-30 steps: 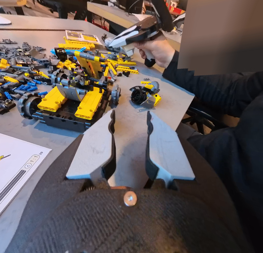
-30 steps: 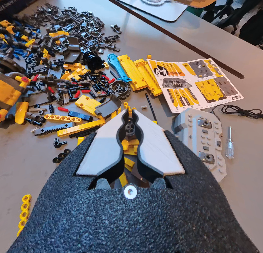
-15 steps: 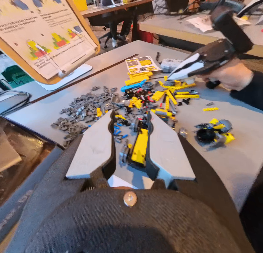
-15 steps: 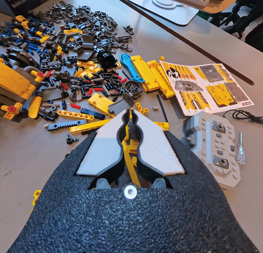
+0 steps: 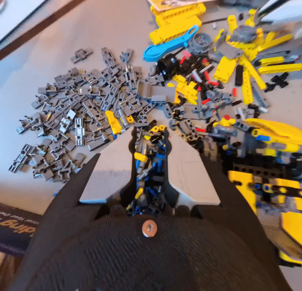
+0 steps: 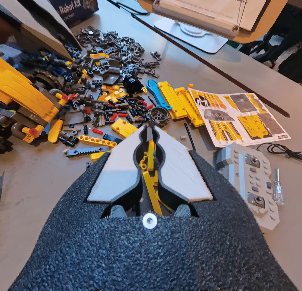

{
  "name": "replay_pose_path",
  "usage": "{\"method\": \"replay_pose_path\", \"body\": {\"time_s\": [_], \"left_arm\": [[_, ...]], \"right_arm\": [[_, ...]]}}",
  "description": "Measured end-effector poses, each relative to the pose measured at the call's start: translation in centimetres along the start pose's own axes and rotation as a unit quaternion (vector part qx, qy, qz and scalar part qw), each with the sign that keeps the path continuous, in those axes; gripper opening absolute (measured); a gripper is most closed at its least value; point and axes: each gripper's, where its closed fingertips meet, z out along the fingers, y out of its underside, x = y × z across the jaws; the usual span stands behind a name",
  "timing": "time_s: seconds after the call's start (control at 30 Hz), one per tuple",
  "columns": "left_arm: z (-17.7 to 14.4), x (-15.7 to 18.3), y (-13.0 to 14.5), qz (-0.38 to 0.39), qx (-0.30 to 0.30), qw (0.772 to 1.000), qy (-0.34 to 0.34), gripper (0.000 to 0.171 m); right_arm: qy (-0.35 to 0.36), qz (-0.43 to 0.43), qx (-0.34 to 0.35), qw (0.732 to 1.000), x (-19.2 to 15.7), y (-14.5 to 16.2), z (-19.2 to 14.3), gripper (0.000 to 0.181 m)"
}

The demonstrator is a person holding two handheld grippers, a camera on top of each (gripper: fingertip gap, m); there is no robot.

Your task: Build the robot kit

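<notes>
Left gripper (image 5: 149, 133) spread wide above small blue and black pins (image 5: 152, 181), right gripper (image 6: 149, 127) pinching a dark grey piece (image 6: 152, 123), yellow model (image 6: 27, 103) at nine o'clock

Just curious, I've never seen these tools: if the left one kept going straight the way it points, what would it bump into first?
Probably the jumble of small blue, black and yellow pieces lying between the left gripper's open fingers, on the table just beside the heap of grey pieces. The blur makes depth hard to judge.
</notes>
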Motion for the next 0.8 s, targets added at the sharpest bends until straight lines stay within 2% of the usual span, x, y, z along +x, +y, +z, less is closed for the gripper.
{"method": "replay_pose_path", "body": {"time_s": [0.1, 0.17, 0.23, 0.37, 0.47, 0.57, 0.67, 0.7, 0.8], "left_arm": [[-0.5, -1.6, 0.6, 0.000, -0.010, 1.000, -0.019, 0.029], [-1.1, -1.4, 0.3, -0.024, 0.008, 1.000, 0.007, 0.027], [-1.1, -1.3, 0.9, -0.035, -0.003, 0.999, 0.016, 0.026], [-0.8, -1.0, 0.5, 0.010, 0.005, 1.000, -0.006, 0.015], [0.0, -1.0, 0.3, 0.030, -0.001, 0.999, -0.017, 0.019], [1.0, -0.3, 0.0, 0.028, -0.006, 1.000, 0.006, 0.021], [2.0, -0.6, 1.0, 0.021, -0.034, 0.999, -0.001, 0.020], [1.8, -0.8, 1.0, 0.009, -0.029, 0.999, -0.007, 0.015], [1.1, -1.5, 1.3, -0.008, -0.029, 0.999, -0.025, 0.017]], "right_arm": [[0.027, -0.020, 0.010, 0.999, 0.7, -0.9, 0.1, 0.006], [0.032, -0.021, 0.018, 0.999, 0.9, -1.2, 0.2, 0.005], [0.029, -0.009, 0.021, 0.999, 1.0, -1.3, 0.4, 0.005], [0.017, 0.018, 0.026, 0.999, 0.9, -1.4, 0.5, 0.005], [0.011, 0.026, 0.036, 0.999, 0.7, -1.8, 0.3, 0.004], [-0.002, 0.032, 0.041, 0.999, 0.1, -1.9, 0.2, 0.004], [-0.004, 0.028, 0.041, 0.999, -0.1, -1.9, 0.1, 0.004], [-0.005, 0.027, 0.043, 0.999, -0.2, -1.9, 0.0, 0.004], [-0.002, 0.023, 0.044, 0.999, -0.2, -1.9, -0.2, 0.004]]}}
